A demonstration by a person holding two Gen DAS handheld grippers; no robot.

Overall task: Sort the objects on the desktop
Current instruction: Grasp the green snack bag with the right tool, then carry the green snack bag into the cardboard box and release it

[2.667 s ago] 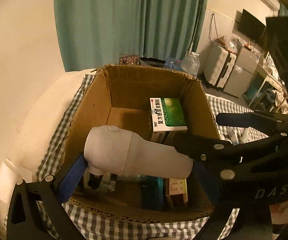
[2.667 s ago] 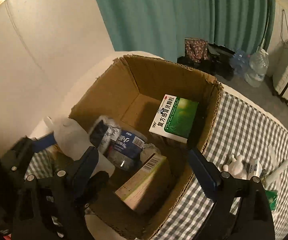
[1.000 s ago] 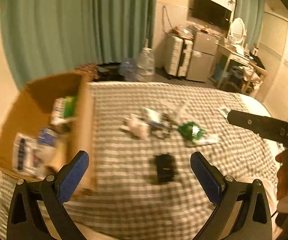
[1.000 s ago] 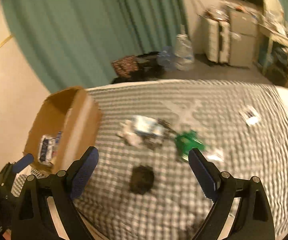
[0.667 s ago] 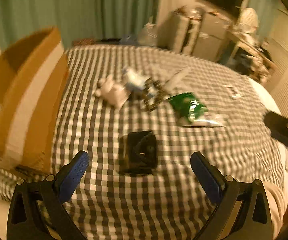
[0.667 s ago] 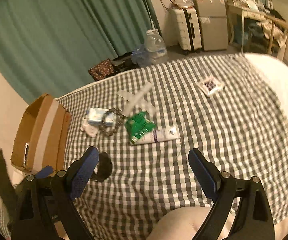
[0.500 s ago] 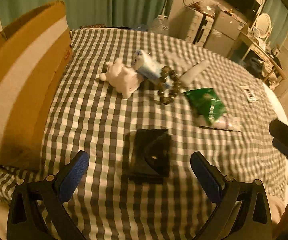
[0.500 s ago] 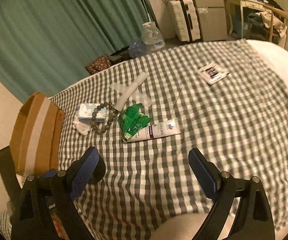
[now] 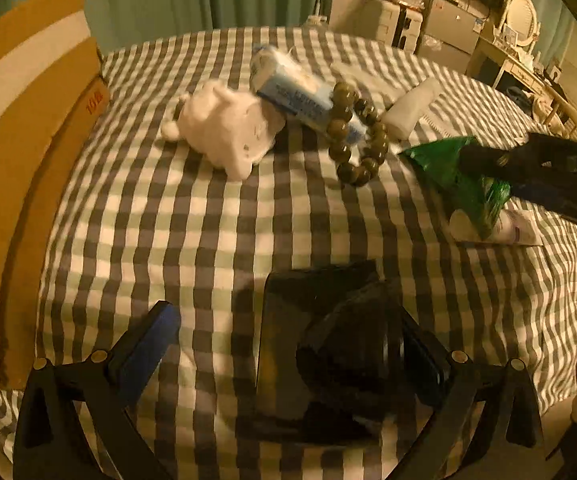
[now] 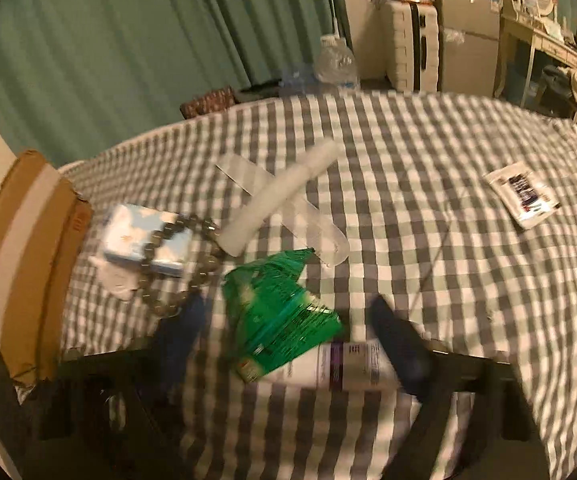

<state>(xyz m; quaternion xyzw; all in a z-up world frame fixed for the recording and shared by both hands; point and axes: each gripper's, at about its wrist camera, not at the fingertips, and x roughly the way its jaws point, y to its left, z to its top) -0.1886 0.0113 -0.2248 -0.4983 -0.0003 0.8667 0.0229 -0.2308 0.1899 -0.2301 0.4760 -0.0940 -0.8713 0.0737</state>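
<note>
The brown cardboard box (image 9: 16, 152) is standing at far left. The left gripper (image 9: 288, 344) is angling down with its jaws spread, bracketing the flat black glossy case (image 9: 328, 344) without clamping it; a glancing fingertip is liable to skid it across the checked cloth (image 9: 208, 220). The right gripper (image 10: 288, 332) is hovering low, jaws apart, straddling the crinkled green foil packet (image 10: 280, 312); it risks pinching the white tube (image 10: 344, 372) underneath.

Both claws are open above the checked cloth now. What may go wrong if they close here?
The left claw straddles the black case, which looks wide, so the pads may slip. The right claw brackets the green packet, which lies on a white tube; it could catch both.
</note>
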